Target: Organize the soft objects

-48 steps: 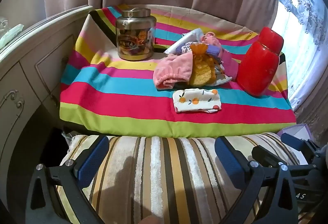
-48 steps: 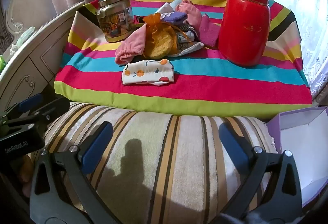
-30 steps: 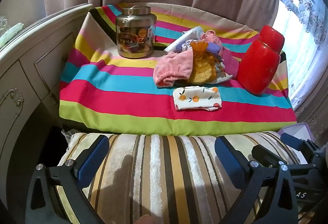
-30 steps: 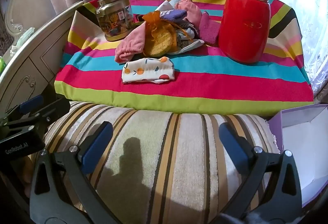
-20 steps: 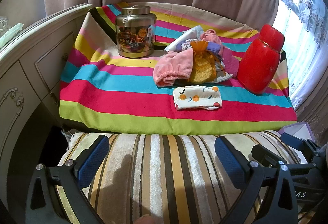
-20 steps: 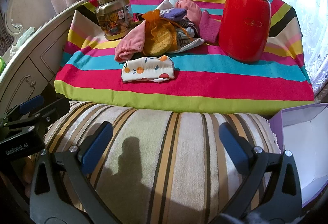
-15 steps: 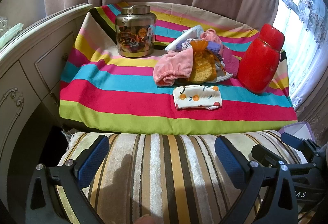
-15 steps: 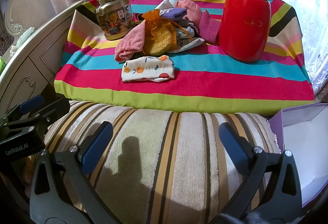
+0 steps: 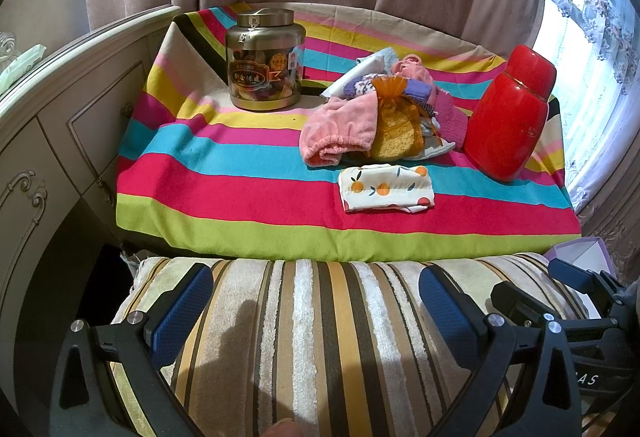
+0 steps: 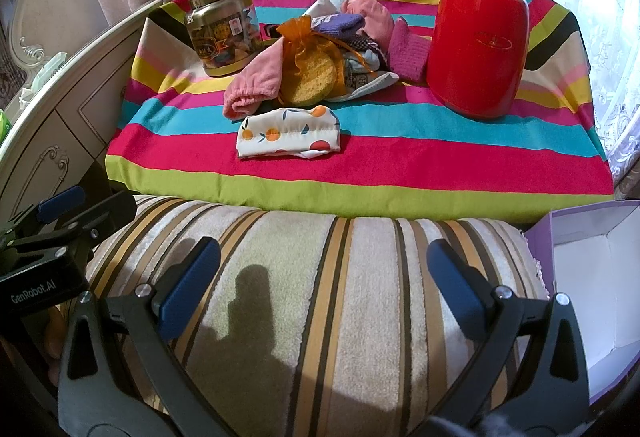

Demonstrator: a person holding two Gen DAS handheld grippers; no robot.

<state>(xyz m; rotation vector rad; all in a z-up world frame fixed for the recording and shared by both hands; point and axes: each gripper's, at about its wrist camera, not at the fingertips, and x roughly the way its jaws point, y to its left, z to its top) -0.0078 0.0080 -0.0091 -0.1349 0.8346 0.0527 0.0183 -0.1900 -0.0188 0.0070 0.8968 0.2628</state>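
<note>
A pile of soft things [image 9: 384, 113] lies on the striped cloth: a pink towel [image 9: 340, 133], an orange mesh bag with a yellow sponge [image 10: 312, 65], purple and pink knits. A folded white cloth with orange fruit print [image 9: 386, 189] lies apart in front of the pile, also in the right wrist view [image 10: 288, 133]. My left gripper [image 9: 316, 309] is open and empty over a striped cushion. My right gripper [image 10: 324, 281] is open and empty over the same cushion, to the right of the left one.
A metal-lidded jar [image 9: 264, 65] stands at the back left and a red flask [image 10: 480, 25] at the right. An open purple box [image 10: 592, 277] sits right of the striped cushion [image 10: 320, 297]. A cream cabinet [image 9: 48, 125] stands to the left, curtains behind.
Both grippers have barely drifted; the view shifts very slightly. Nothing was taken hold of or moved.
</note>
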